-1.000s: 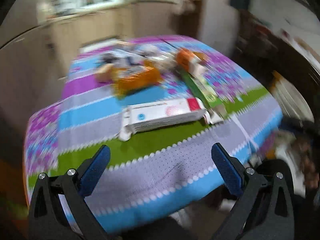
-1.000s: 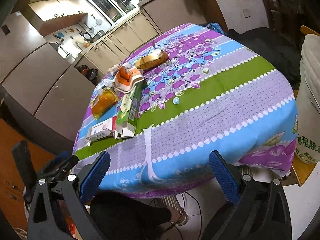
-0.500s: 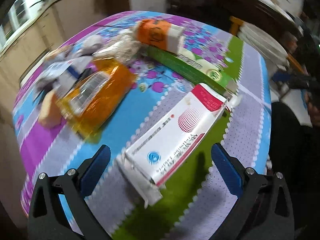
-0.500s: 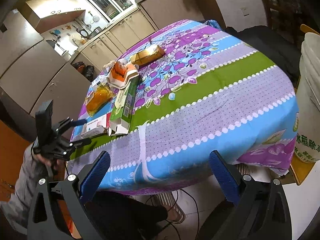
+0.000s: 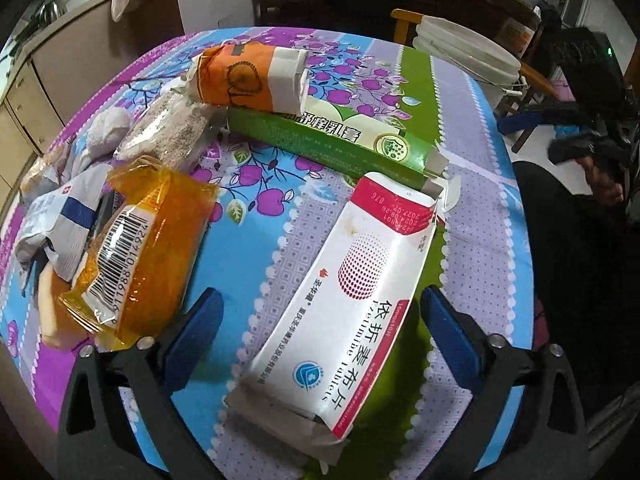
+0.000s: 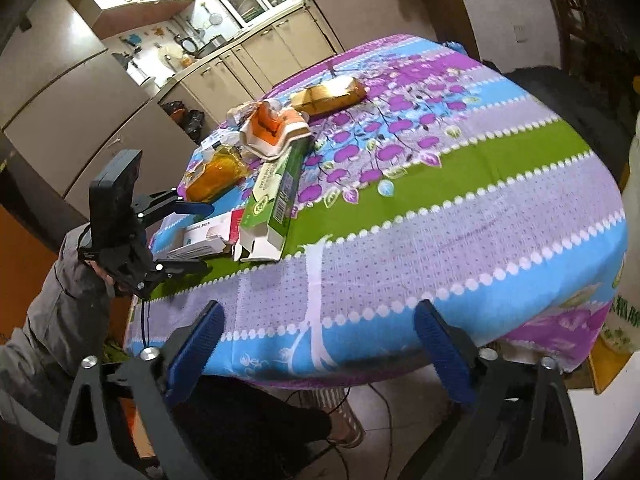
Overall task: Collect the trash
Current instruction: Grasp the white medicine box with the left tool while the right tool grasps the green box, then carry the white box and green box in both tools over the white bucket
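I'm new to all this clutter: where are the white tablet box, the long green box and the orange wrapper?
white tablet box (image 5: 360, 292): left wrist view, middle of its printed top face.
long green box (image 5: 320, 140): left wrist view, its green side.
orange wrapper (image 5: 156, 256): left wrist view, beside the barcode.

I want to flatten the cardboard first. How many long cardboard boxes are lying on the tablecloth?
2. The white and red tablet box lies nearest, between the left gripper's open jaws. The green box lies beyond it, under the orange packet. Others may be hidden.
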A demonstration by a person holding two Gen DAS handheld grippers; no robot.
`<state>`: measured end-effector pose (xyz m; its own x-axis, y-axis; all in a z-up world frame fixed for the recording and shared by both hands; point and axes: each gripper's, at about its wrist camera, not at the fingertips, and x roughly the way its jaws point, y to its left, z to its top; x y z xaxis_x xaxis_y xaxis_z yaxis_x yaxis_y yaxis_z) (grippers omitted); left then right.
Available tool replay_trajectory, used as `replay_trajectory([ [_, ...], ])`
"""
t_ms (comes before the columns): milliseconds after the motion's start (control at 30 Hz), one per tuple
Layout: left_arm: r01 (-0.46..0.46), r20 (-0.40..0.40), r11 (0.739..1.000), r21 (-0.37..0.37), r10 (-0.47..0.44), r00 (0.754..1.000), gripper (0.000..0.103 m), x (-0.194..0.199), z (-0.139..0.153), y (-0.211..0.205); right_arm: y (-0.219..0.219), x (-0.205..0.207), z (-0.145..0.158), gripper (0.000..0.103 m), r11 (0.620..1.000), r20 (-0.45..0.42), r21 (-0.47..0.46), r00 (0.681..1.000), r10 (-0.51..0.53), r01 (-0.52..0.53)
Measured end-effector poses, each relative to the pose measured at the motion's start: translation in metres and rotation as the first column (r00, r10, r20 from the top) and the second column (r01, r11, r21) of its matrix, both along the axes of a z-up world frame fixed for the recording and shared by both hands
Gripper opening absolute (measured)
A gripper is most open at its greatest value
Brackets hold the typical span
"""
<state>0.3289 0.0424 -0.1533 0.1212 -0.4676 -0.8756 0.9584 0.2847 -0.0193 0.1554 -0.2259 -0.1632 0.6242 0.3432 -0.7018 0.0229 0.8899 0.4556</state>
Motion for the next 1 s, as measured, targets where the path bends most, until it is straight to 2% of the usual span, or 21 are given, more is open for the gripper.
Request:
replay_trajectory([
  [67,-0.009,0.050,1.000,-0.001,0.009,0.999,0.068,-0.005,0.001,0.005,0.003,0.003,0.005,0.073,0.999,0.021,-0.049,1.000,0.001,0.001],
  [133,-0.028,0.059,0.999,-0.016,0.029,0.998,0.056,-0.011,0.004,0.008,0.007,0.008,0.012,0.069,0.995,0.045,-0.097,0.999,0.006,-0.001],
  [200,-0.048,0.070,0.999,-0.021,0.050,0.996,0.051,-0.017,0.005,0.011,0.010,0.016,0.016,0.064,0.992,0.057,-0.125,0.998,0.015,-0.008],
  [333,-0.109,0.081,0.993,-0.046,0.112,0.990,0.046,-0.037,0.005,0.018,0.026,0.038,0.024,0.064,0.986,0.080,-0.161,0.995,0.055,-0.042],
  [400,-0.199,0.069,0.977,-0.072,0.204,0.977,0.046,-0.048,0.005,0.026,0.039,0.051,0.027,0.064,0.982,0.092,-0.177,0.992,0.087,-0.069],
  [467,-0.299,0.043,0.949,-0.095,0.304,0.952,0.045,-0.052,0.006,0.037,0.052,0.063,0.028,0.064,0.978,0.095,-0.188,0.989,0.111,-0.091],
  [500,-0.359,0.032,0.928,-0.104,0.363,0.931,0.045,-0.053,0.007,0.042,0.060,0.072,0.027,0.064,0.975,0.094,-0.196,0.988,0.122,-0.102],
  [533,-0.446,0.016,0.888,-0.113,0.451,0.892,0.045,-0.053,0.008,0.050,0.064,0.078,0.026,0.064,0.974,0.092,-0.202,0.988,0.128,-0.107],
  [633,-0.567,-0.004,0.815,-0.121,0.571,0.821,0.044,-0.054,0.009,0.060,0.076,0.104,0.016,0.064,0.966,0.047,-0.241,0.993,0.108,-0.094],
  [667,-0.614,-0.011,0.779,-0.126,0.618,0.786,0.044,-0.055,0.009,0.064,0.078,0.109,0.011,0.064,0.963,0.030,-0.257,0.995,0.094,-0.083],
  [733,-0.654,-0.025,0.743,-0.144,0.657,0.753,0.044,-0.061,0.009,0.068,0.079,0.119,-0.002,0.064,0.958,-0.009,-0.279,0.998,0.070,-0.070],
  [833,-0.666,-0.020,0.729,-0.158,0.672,0.740,0.044,-0.070,0.008,0.067,0.088,0.117,-0.008,0.063,0.940,0.025,-0.334,0.996,0.083,-0.070],
  [900,-0.675,-0.034,0.719,-0.164,0.680,0.733,0.044,-0.072,0.008,0.066,0.095,0.114,-0.009,0.054,0.921,0.050,-0.381,0.993,0.105,-0.078],
  [933,-0.679,-0.039,0.715,-0.166,0.683,0.729,0.044,-0.075,0.008,0.065,0.097,0.113,-0.010,0.040,0.906,0.058,-0.417,0.993,0.106,-0.072],
  [1000,-0.686,-0.045,0.708,-0.168,0.689,0.723,0.044,-0.077,0.007,0.061,0.097,0.111,-0.011,0.039,0.897,0.070,-0.436,0.991,0.118,-0.076],
])
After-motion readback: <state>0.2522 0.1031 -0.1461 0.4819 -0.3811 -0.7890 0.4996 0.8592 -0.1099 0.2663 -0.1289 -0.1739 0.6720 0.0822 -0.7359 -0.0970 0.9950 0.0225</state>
